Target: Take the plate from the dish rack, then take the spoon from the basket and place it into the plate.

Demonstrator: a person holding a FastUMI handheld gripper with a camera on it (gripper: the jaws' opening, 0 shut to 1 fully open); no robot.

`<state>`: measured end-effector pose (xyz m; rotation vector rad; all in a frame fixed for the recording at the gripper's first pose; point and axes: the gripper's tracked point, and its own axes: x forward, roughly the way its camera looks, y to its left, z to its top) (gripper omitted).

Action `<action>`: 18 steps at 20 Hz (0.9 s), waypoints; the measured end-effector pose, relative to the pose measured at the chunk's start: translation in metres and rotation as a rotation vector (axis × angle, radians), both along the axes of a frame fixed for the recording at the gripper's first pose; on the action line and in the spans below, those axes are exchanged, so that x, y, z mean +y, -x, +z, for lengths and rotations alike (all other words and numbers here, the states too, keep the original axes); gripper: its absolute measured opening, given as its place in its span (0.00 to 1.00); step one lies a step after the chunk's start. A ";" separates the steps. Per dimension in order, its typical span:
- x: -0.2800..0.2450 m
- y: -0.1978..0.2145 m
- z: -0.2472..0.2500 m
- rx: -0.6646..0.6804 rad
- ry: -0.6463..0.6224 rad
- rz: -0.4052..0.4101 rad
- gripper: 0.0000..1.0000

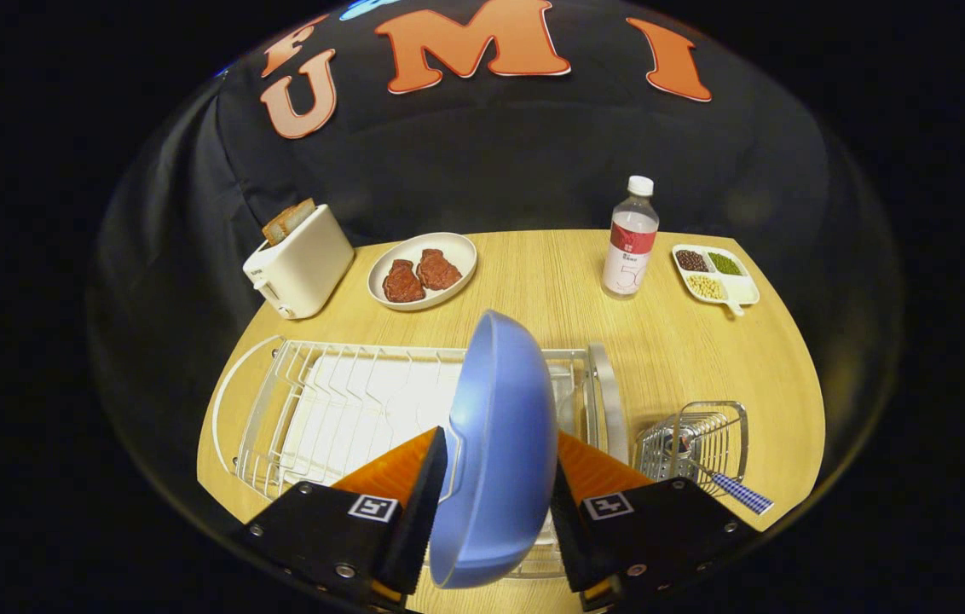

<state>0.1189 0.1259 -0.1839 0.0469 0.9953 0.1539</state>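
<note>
Plate: a glossy blue round plate (pixel 499 452) stands on edge between the two fingers of the gripper (pixel 495 499), tilted slightly, its hollow face turned to the left finger.
Jaws: clamped on the plate, one finger pressing each face near the lower part of the plate.
Plate position: over the right end of the white wire dish rack (pixel 346 409). Whether its lower edge sits in the rack's slots or hangs clear of them cannot be told, since the fingers hide it.
Dish rack: lies flat on the pale wooden table (pixel 551 273), just beyond the fingers, its other slots bare.
Basket: a small silver wire basket (pixel 696 443) stands just to the right of the rack.
Spoon: a spoon with a blue-and-white checked handle (pixel 725 484) sits in the basket, the handle leaning out towards the right finger.
Further back: a white toaster (pixel 299 264) with a slice of bread in it, a white oval dish of brown meat pieces (pixel 423 271), a clear bottle with a white cap (pixel 630 243), and a white divided tray of beans (pixel 714 273).
Step in hand: by my judgement the first one, taking the plate from the rack.
Next move: set the plate flat on bare table, let go, then reach for the spoon handle.
</note>
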 end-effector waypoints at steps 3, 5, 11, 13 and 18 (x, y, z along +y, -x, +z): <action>-0.002 0.001 -0.007 0.027 0.040 -0.025 0.51; -0.005 0.000 -0.007 0.038 0.054 -0.067 0.43; -0.008 -0.007 0.002 -0.003 0.116 -0.119 0.36; -0.015 -0.012 0.007 -0.017 0.136 -0.151 0.33; -0.027 -0.017 0.024 -0.080 0.194 -0.159 0.30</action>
